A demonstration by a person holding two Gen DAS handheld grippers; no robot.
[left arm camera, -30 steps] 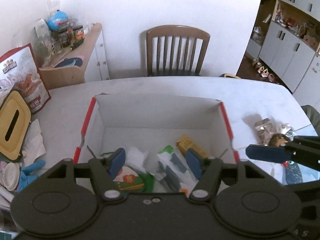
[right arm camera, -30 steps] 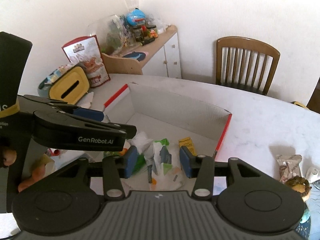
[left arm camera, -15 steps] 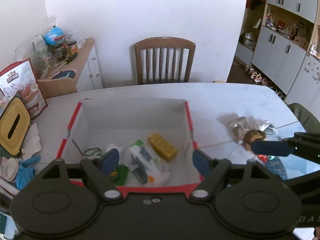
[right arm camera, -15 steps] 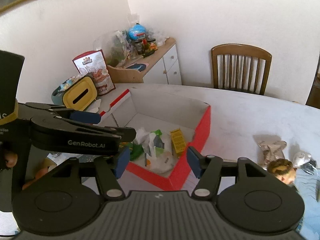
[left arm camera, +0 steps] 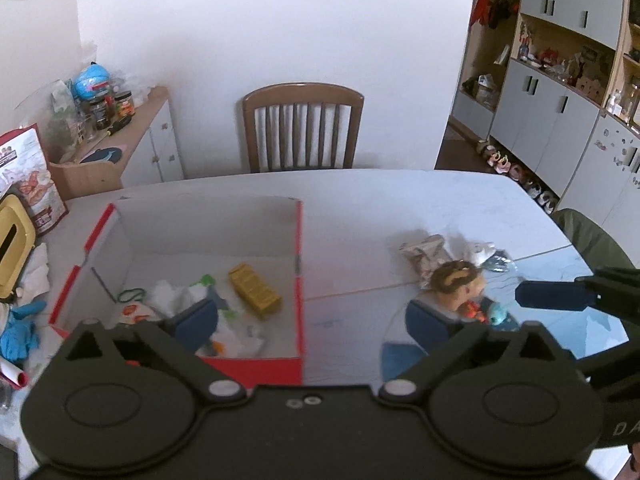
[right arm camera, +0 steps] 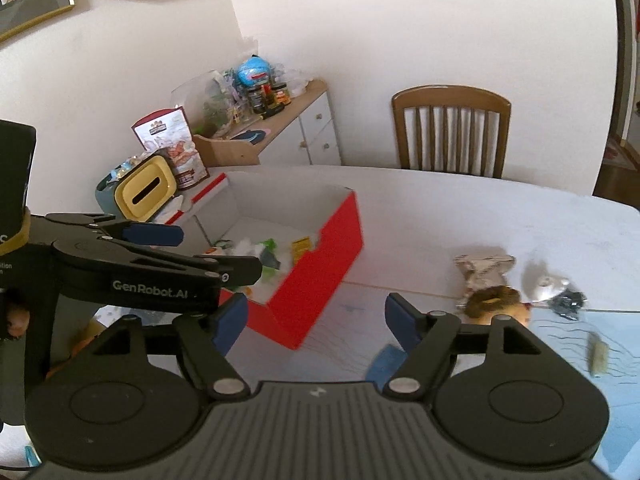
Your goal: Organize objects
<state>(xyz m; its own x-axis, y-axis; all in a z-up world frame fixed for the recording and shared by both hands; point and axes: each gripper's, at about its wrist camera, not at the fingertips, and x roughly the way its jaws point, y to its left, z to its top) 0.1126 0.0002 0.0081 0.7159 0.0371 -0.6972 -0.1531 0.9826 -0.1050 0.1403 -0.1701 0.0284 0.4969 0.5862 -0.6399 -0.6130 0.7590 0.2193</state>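
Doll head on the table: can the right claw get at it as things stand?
Probably yes. The right claw is open and empty, and the doll head lies just beyond its right finger on bare table, nothing between; the red box sits off left.

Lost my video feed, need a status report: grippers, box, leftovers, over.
Left hand-held gripper open, empty. Right hand-held gripper open, empty. Red box holds several items. Doll head and wrappers on table; nothing blocking.

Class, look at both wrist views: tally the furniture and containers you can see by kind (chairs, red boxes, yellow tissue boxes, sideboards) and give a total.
Chairs: 1, the chair
Red boxes: 1, the box
Yellow tissue boxes: 1, the tissue box
Sideboards: 1, the sideboard
Total: 4
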